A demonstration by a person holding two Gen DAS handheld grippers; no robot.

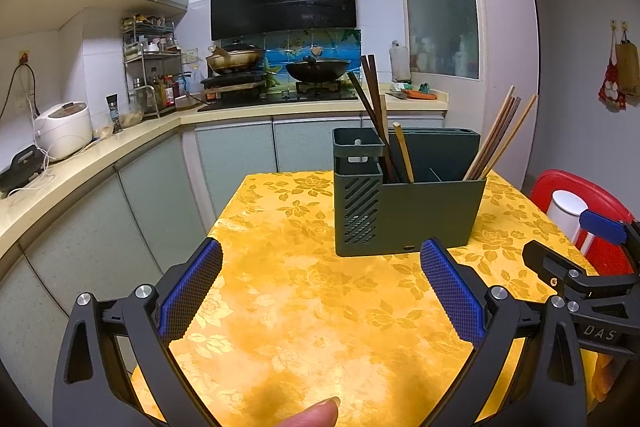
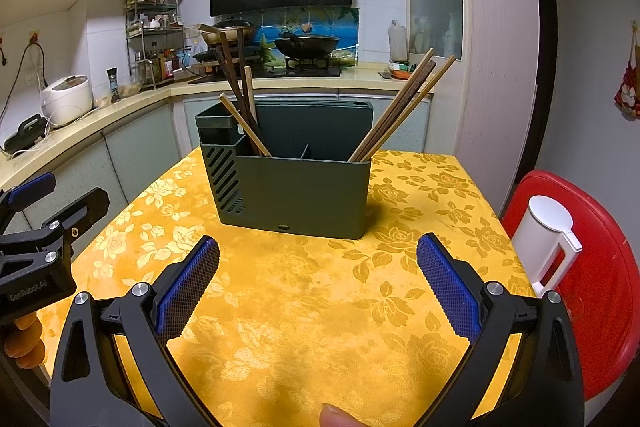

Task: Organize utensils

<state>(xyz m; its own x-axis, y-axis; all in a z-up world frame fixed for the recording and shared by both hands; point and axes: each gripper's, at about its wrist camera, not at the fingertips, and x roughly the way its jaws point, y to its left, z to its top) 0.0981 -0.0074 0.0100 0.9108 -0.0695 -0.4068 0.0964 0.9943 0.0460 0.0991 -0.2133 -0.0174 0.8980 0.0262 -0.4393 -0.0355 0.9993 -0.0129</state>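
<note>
Fingertip point(image 1: 320, 411) cropped below, fingers point(image 1: 192, 291) spread, holder point(image 2: 296, 187) floor hidden

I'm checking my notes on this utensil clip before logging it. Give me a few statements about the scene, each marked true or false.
1. Both the left tongs and the right tongs are open and hold nothing. True.
2. The green utensil holder lies tipped on its side. False: it stands upright on the yellow tablecloth.
3. The chopsticks stand in two bunches, the left bunch of chopsticks and the right bunch of chopsticks, at opposite ends of the holder. True.
4. Loose chopsticks lie on the tablecloth in front of the holder. False: none show there.
5. The white jug stands inside the holder. False: it sits on the red stool beside the table.
</note>
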